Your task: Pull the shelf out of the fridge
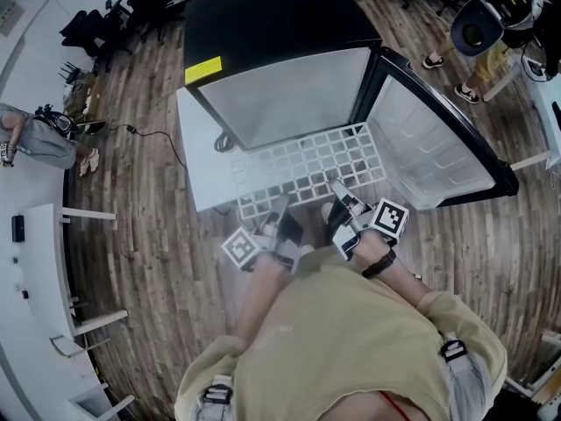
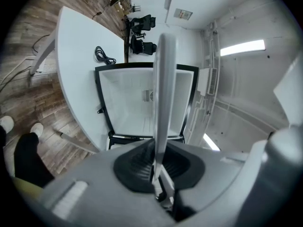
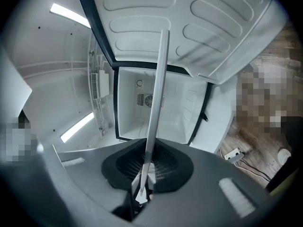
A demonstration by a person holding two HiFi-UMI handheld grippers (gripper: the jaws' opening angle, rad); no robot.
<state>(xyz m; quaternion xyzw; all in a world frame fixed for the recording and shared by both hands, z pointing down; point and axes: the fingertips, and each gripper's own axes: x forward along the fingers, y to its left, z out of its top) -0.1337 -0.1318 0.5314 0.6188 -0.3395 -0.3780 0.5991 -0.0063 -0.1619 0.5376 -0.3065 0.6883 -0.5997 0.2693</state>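
Note:
A white wire shelf [image 1: 307,169] hangs level in front of the black fridge [image 1: 263,24], clear of its open white cavity. My left gripper [image 1: 279,213] is shut on the shelf's near edge at the left, and my right gripper [image 1: 342,198] is shut on that edge at the right. In the left gripper view the shelf [image 2: 163,93] shows edge-on as a thin bar rising from the left gripper [image 2: 158,174], with the fridge cavity [image 2: 128,103] behind. The right gripper view shows the same: the shelf [image 3: 156,93] pinched in the right gripper [image 3: 144,178] before the cavity [image 3: 175,108].
The fridge door [image 1: 429,147] stands swung open to the right. A cable [image 1: 153,134] runs across the wooden floor on the left. White tables [image 1: 44,261] line the left side. One person [image 1: 478,55] stands at the far right, another [image 1: 35,139] at the far left.

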